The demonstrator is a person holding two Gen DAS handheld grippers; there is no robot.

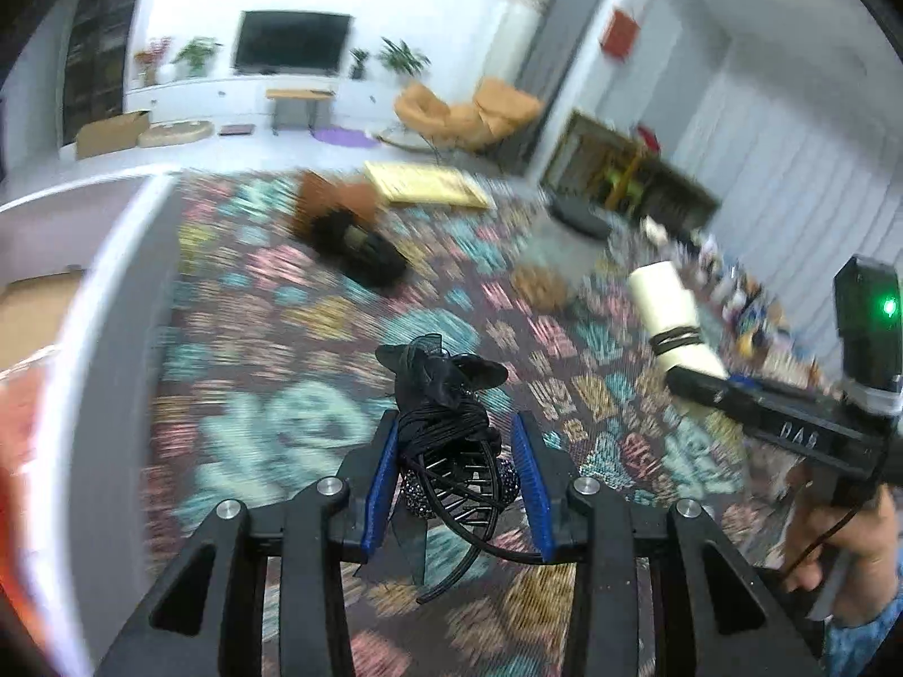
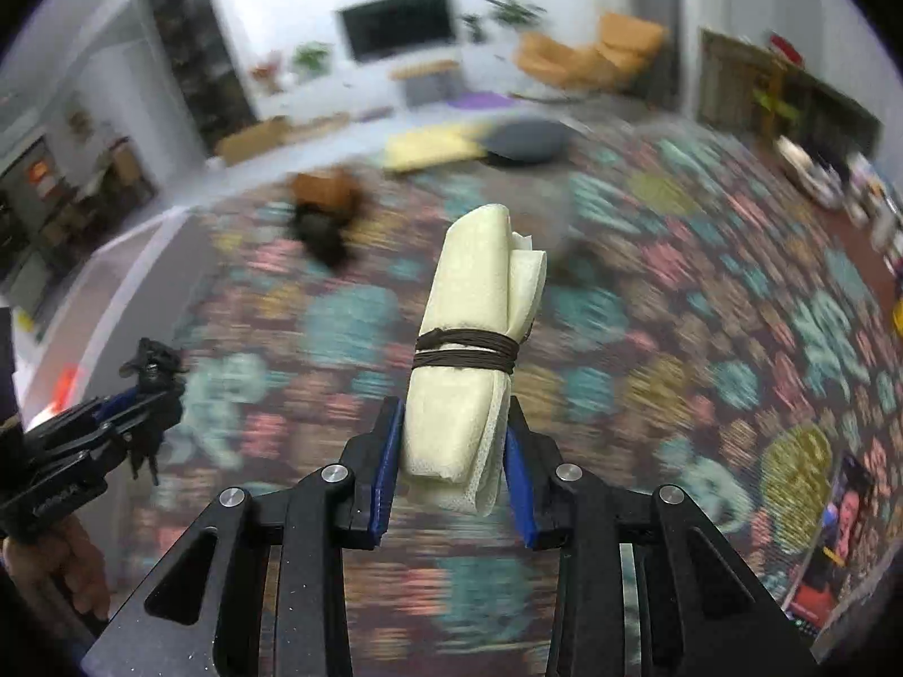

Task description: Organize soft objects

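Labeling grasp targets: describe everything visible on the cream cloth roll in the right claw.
The cream cloth roll is a pale, soft-looking sheet of thin fabric or paper towel, rolled and folded into a stubby cylinder, with layered edges showing at its far end and a mesh-like texture on its lower flap. A dark brown cord is wound several times around its middle. The right claw pinches its near end between blue pads, so it sticks out forward, above the patterned carpet. Nothing else touches it.

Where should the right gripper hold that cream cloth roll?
Keep to the near end, below the brown cord, squeezing across the roll's width. The cream cloth roll juts forward from the right gripper, whose pads already clamp there; the cord keeps the layers bundled, though one loose fold shows on the right side.
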